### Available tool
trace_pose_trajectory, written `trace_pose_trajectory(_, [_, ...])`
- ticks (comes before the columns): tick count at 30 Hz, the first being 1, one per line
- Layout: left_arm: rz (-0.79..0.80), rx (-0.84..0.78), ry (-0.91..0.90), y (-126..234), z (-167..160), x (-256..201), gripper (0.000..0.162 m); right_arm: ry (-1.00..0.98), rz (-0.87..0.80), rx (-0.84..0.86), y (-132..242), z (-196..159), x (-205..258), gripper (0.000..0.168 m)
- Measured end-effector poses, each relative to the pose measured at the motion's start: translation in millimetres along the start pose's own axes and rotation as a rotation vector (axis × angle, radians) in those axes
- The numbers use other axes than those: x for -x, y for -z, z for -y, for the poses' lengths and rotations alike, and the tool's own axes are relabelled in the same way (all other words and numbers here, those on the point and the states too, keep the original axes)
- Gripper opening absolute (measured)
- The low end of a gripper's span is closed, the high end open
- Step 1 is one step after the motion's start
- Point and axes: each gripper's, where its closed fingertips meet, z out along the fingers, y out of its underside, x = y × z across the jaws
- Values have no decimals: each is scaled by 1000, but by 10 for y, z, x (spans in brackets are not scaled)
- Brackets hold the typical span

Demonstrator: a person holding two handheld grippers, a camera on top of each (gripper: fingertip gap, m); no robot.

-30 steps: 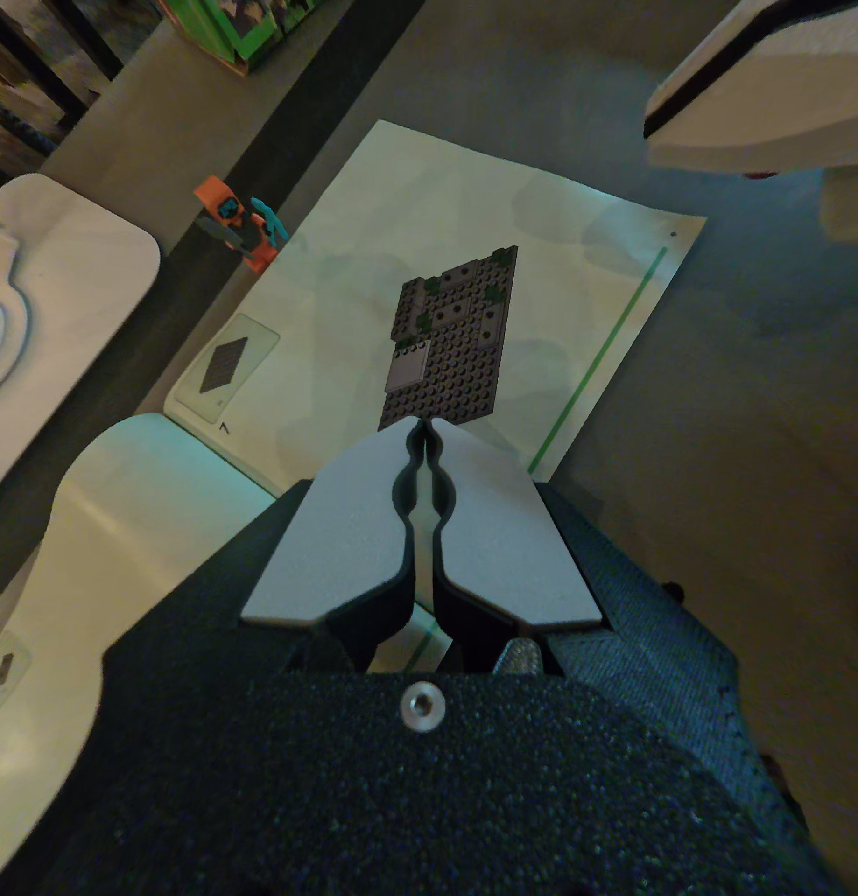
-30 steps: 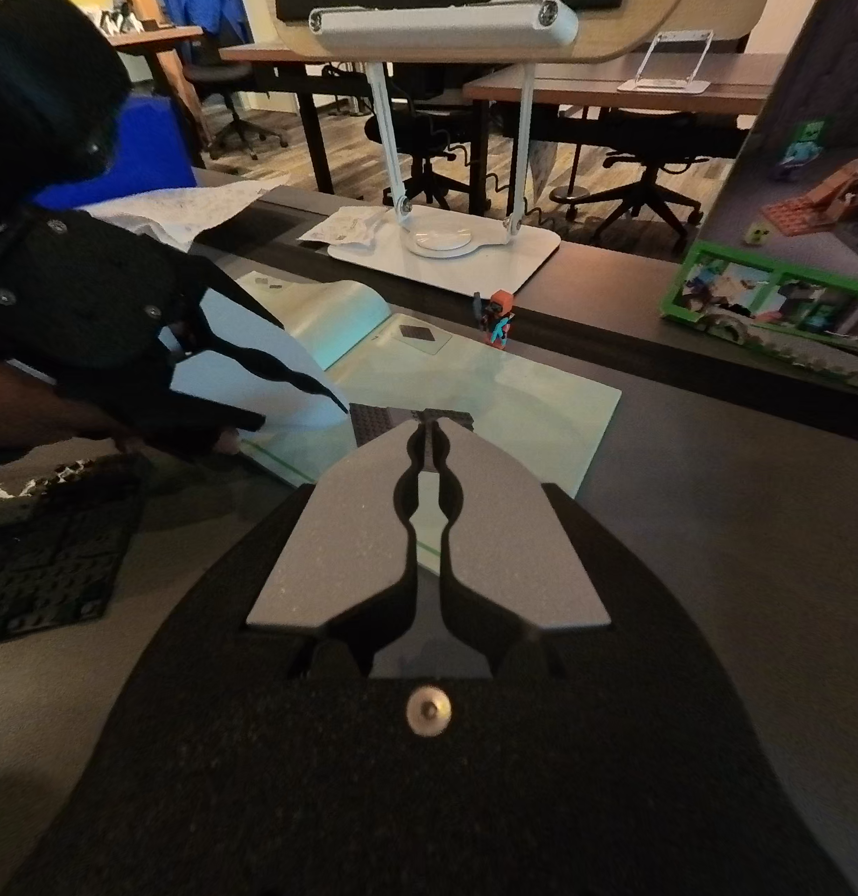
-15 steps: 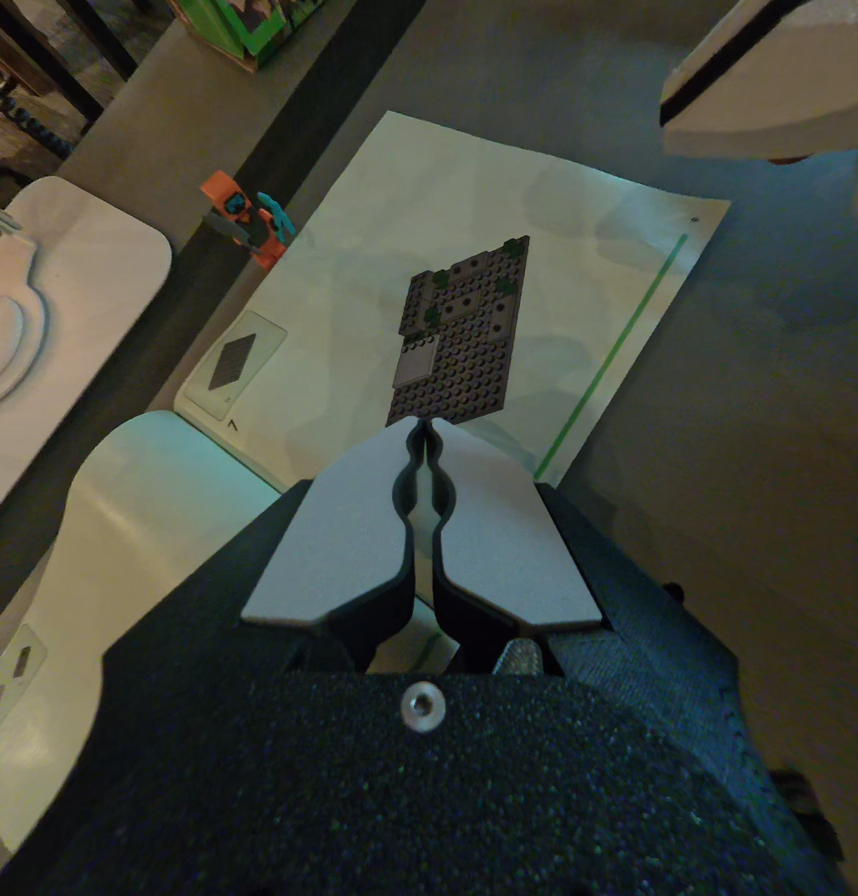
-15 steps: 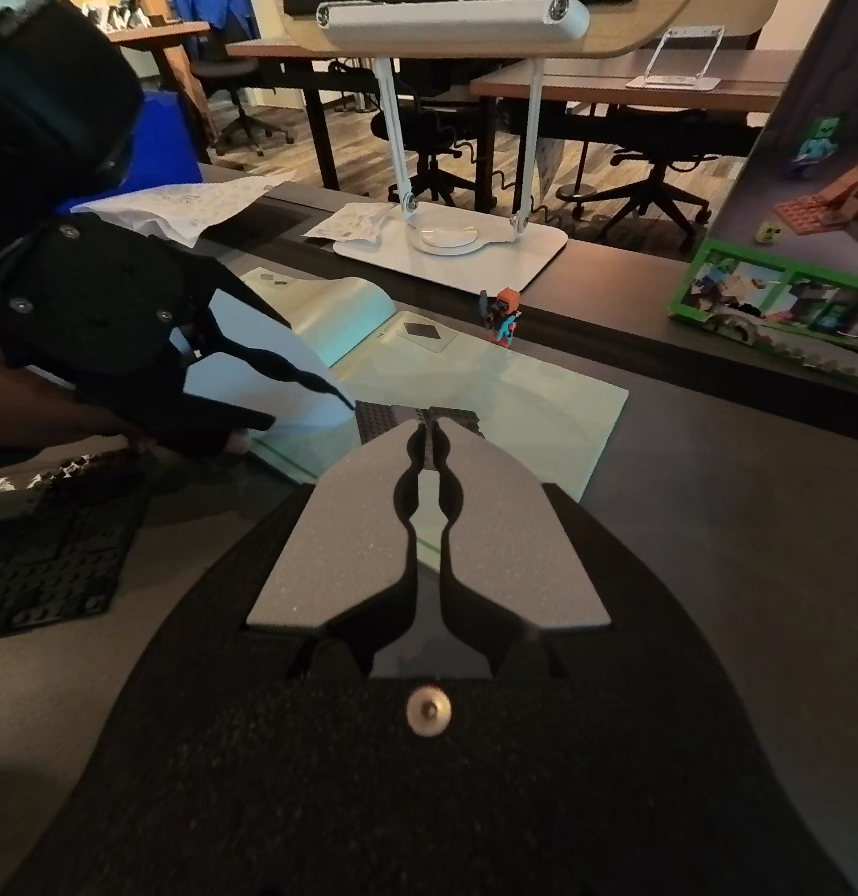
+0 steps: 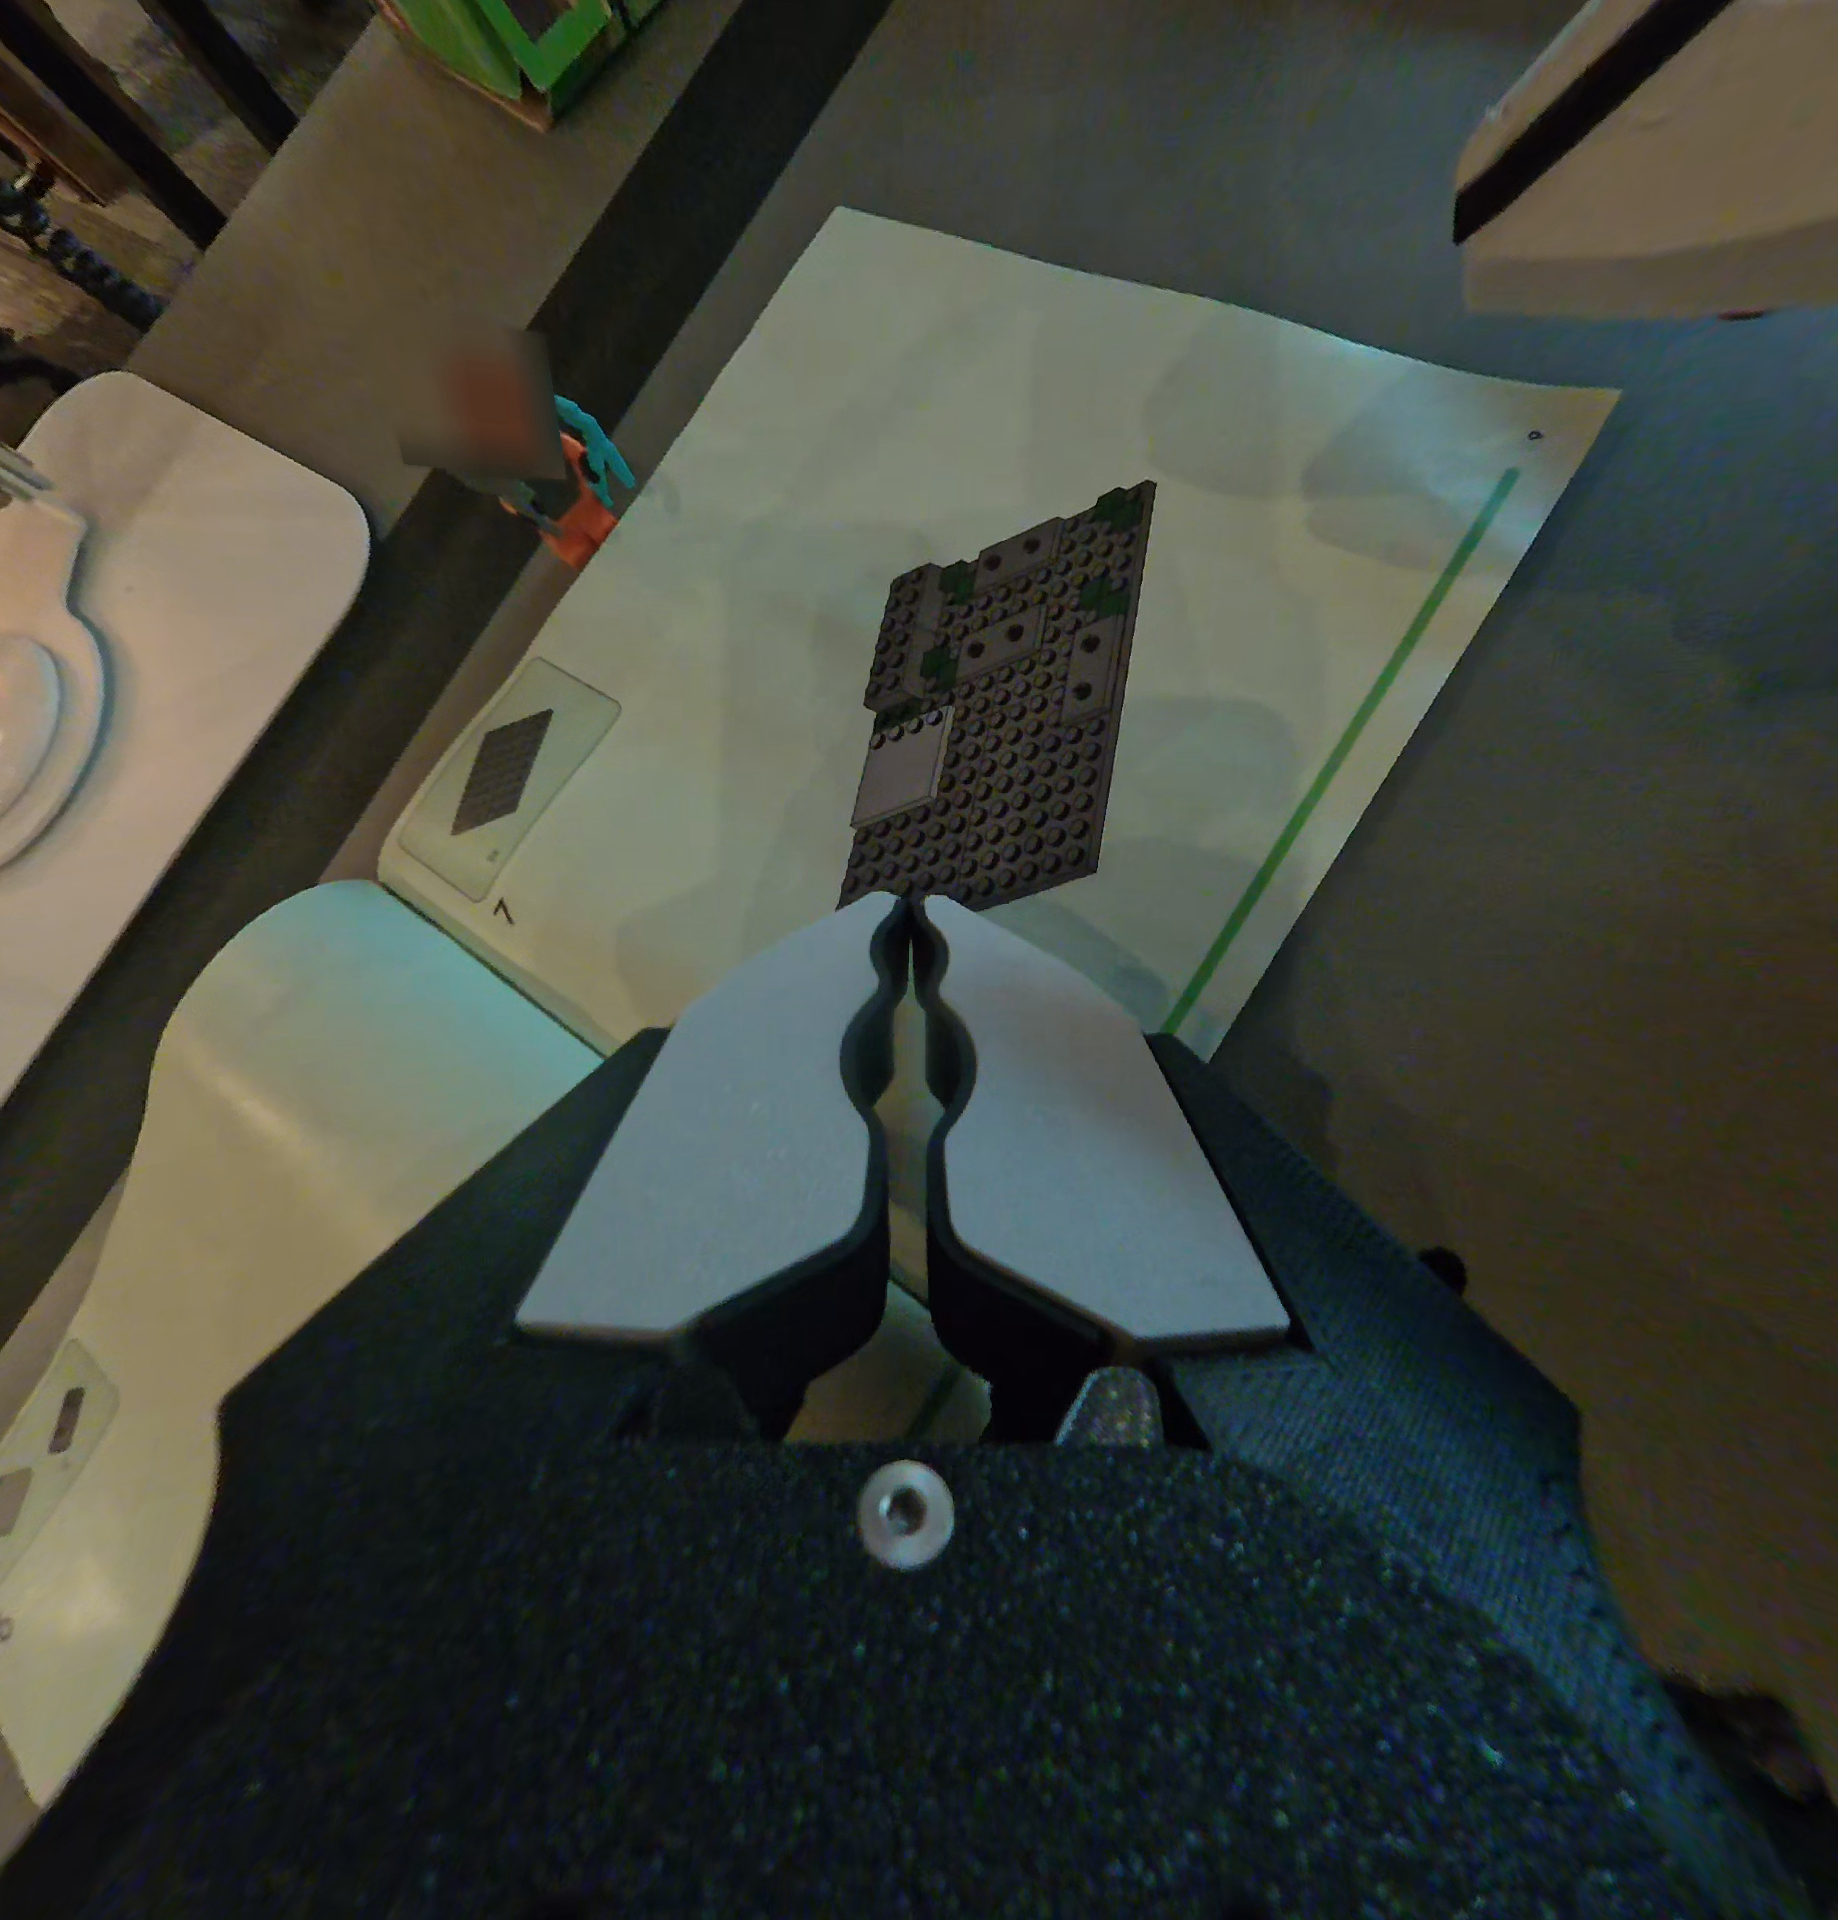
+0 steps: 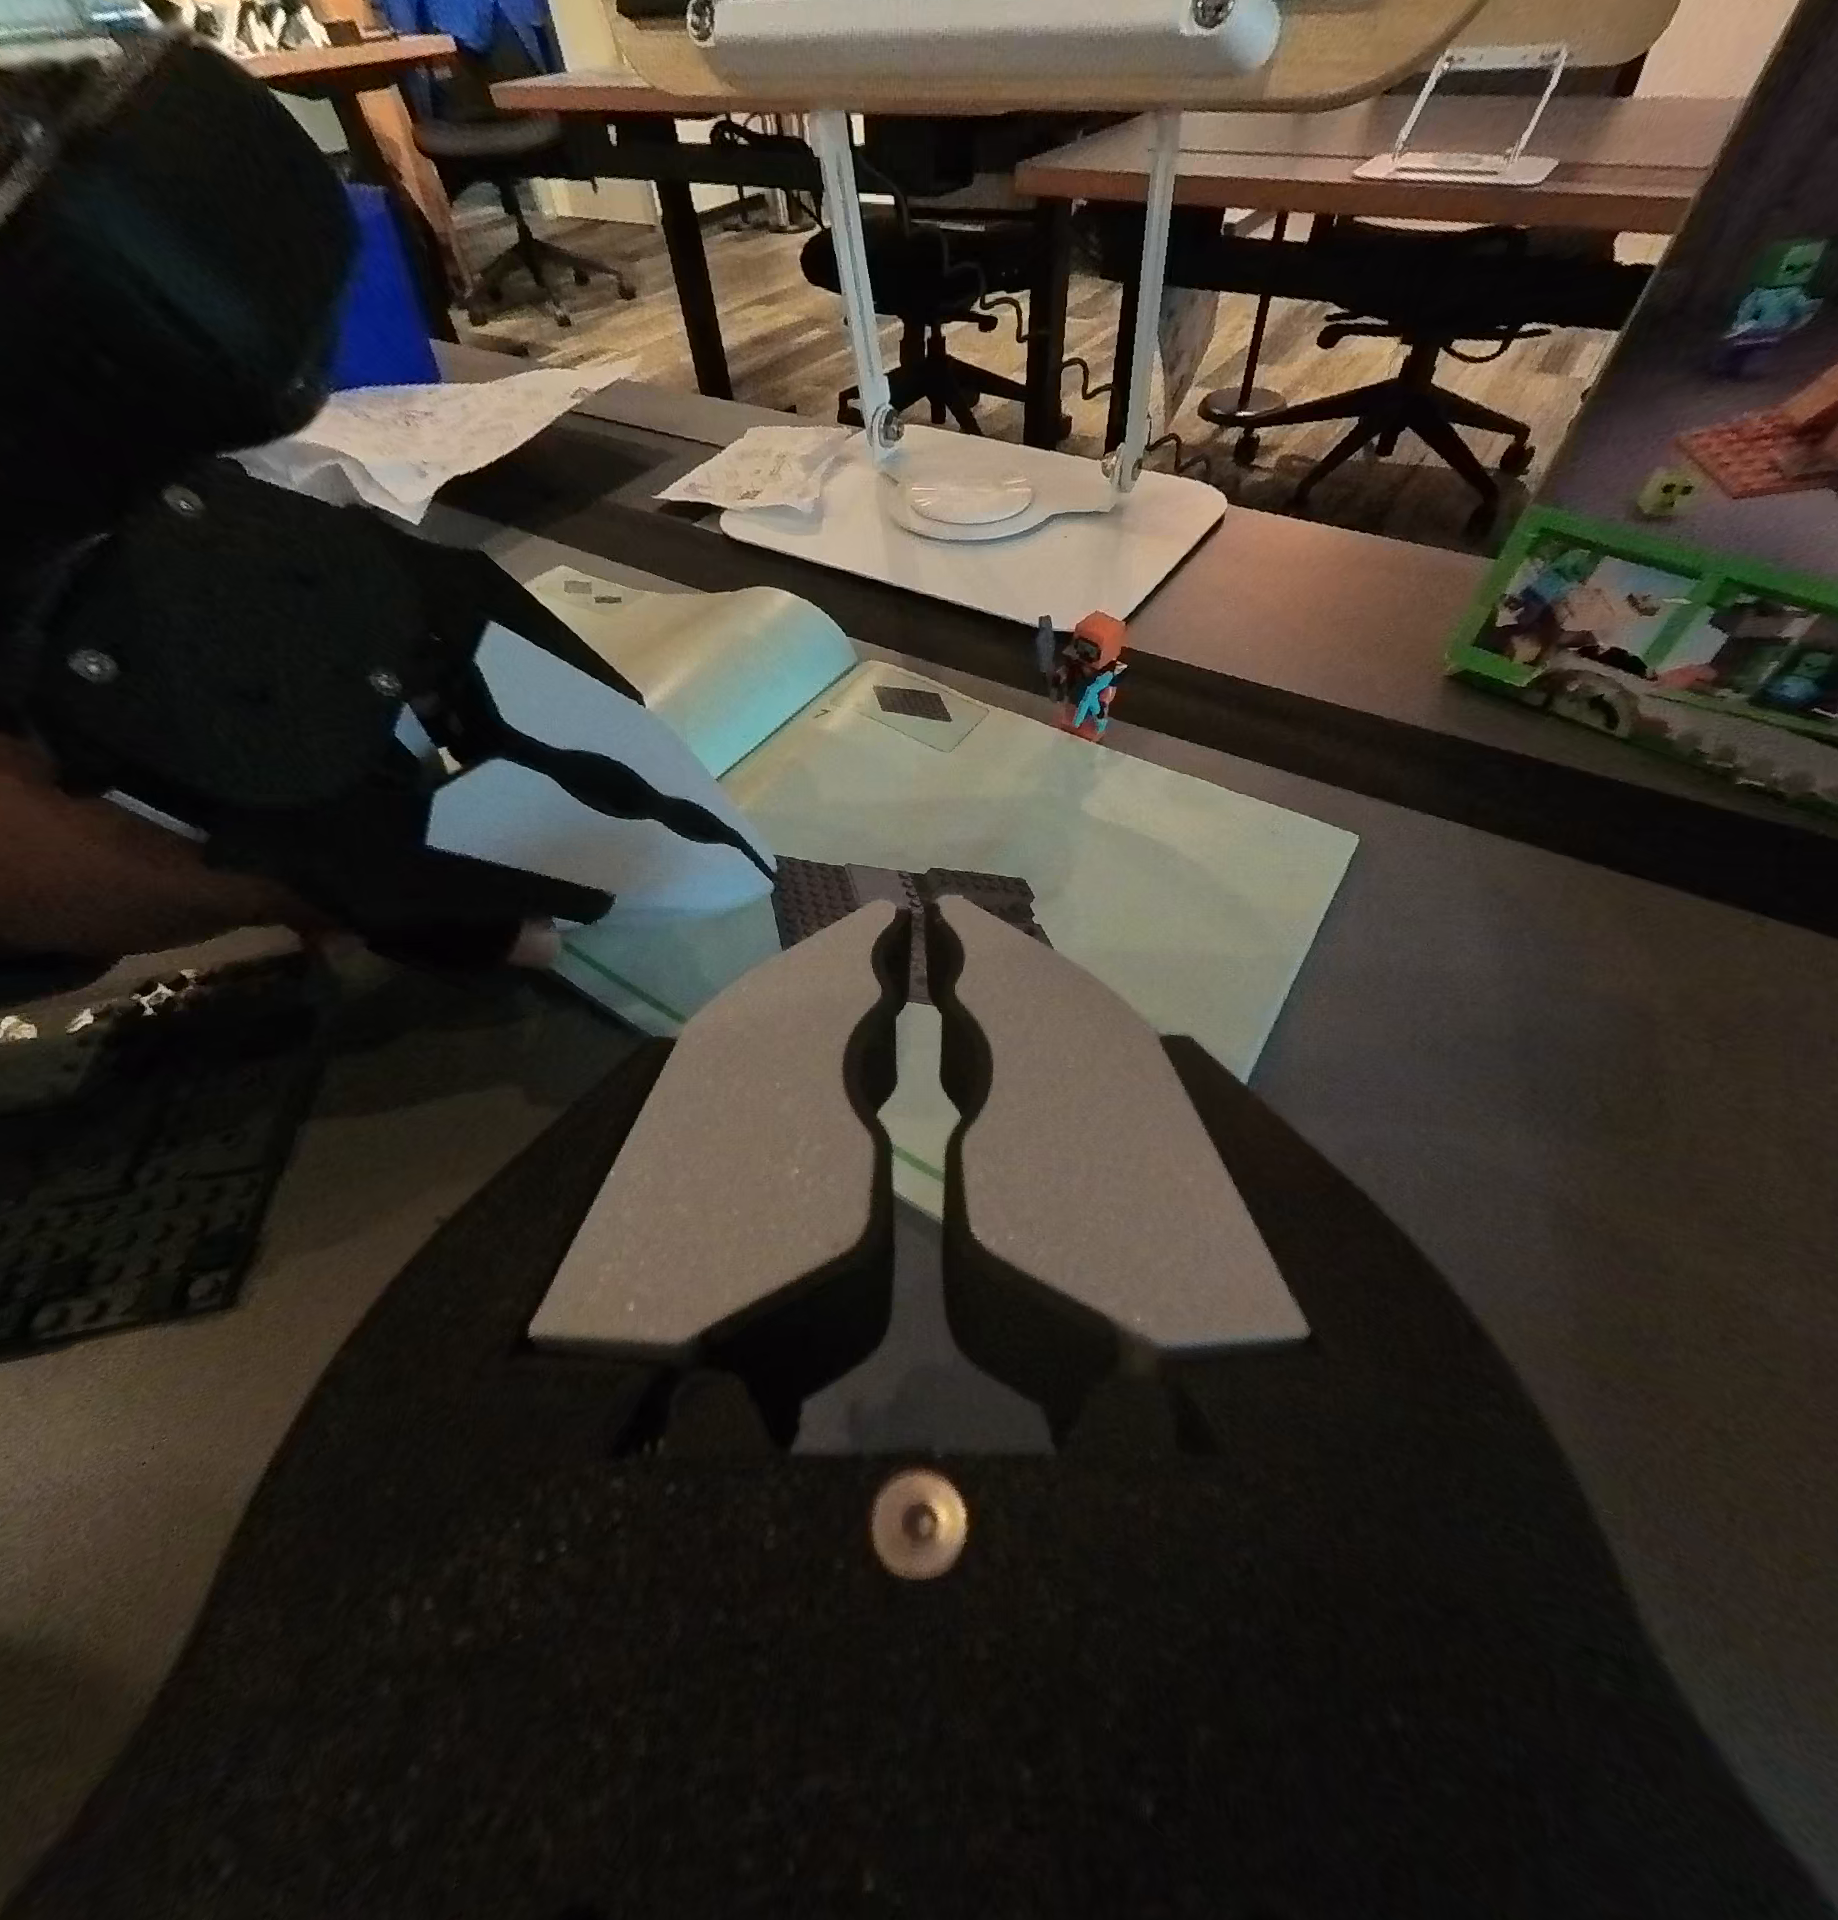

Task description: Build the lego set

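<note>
An open instruction booklet (image 5: 998,416) lies on the dark table, and its page shows a printed picture of a dark grey studded plate (image 5: 1008,707). My left gripper (image 5: 910,914) is shut and empty, its tips just above the near edge of that picture. It also shows in the right wrist view (image 6: 759,862), held by a hand at the left. My right gripper (image 6: 920,914) is shut and empty, low over the booklet's (image 6: 1154,862) near side. One of its fingers (image 5: 1673,156) shows at the top right of the left wrist view. A real black baseplate (image 6: 115,1195) lies at the left.
A small minifigure (image 6: 1086,675) with an orange head stands at the booklet's far edge. A white lamp base (image 6: 977,520) sits behind it. A green-edged set box (image 6: 1673,644) stands at the far right. A curled page (image 5: 271,1039) rises at the booklet's left. Tip to tip, the grippers are about 10 cm apart. From the left gripper's tips to the dark grey studded plate (image 5: 1008,707) is close to 4 cm.
Both grippers have drifted slightly over the booklet, the left one a little to the left and the right one a little forward. Both stay shut and empty.
</note>
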Motion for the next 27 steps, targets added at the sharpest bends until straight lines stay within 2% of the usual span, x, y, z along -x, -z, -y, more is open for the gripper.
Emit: trace_pose_trajectory(27, [-48,-12,-46,-71,110,-219,0,-1,-5,-7,16,18,-17,2])
